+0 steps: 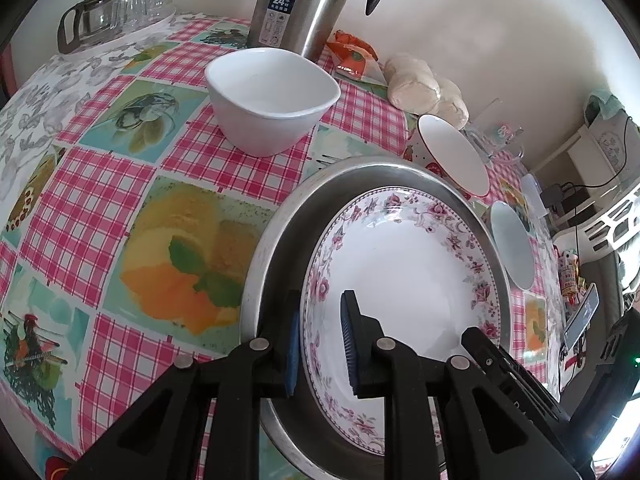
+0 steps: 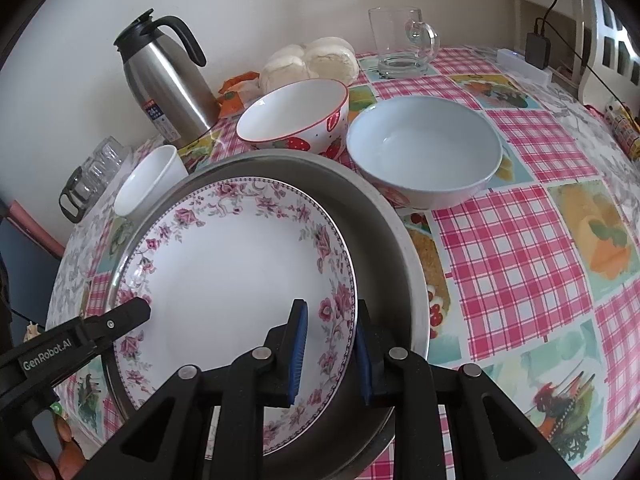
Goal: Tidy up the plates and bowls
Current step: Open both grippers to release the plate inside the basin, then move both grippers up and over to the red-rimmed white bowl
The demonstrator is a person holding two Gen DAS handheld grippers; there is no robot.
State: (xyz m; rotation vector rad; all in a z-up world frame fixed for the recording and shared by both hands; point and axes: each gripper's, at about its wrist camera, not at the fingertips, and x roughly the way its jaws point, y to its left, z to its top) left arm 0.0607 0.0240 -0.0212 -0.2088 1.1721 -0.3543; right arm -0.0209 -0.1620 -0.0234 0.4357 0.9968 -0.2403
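A floral-rimmed plate (image 1: 400, 264) (image 2: 224, 264) lies tilted inside a metal pan (image 1: 280, 216) (image 2: 384, 216). My left gripper (image 1: 320, 340) straddles the plate's rim, one pad outside and one inside, with a gap showing at the pads. My right gripper (image 2: 328, 352) straddles the opposite rim the same way. The left gripper also shows in the right wrist view (image 2: 132, 312). A white squarish bowl (image 1: 268, 96) (image 2: 148, 184), a strawberry bowl (image 1: 452, 152) (image 2: 296, 120) and a pale blue bowl (image 1: 514, 248) (image 2: 424, 152) stand on the table beyond the pan.
A steel thermos jug (image 1: 304, 4) (image 2: 168, 80), a bag of buns (image 1: 428, 88) (image 2: 312, 62), a glass mug (image 2: 400, 40) and a tray of glasses (image 1: 116, 12) stand by the wall. The checked tablecloth (image 1: 120, 200) covers the table.
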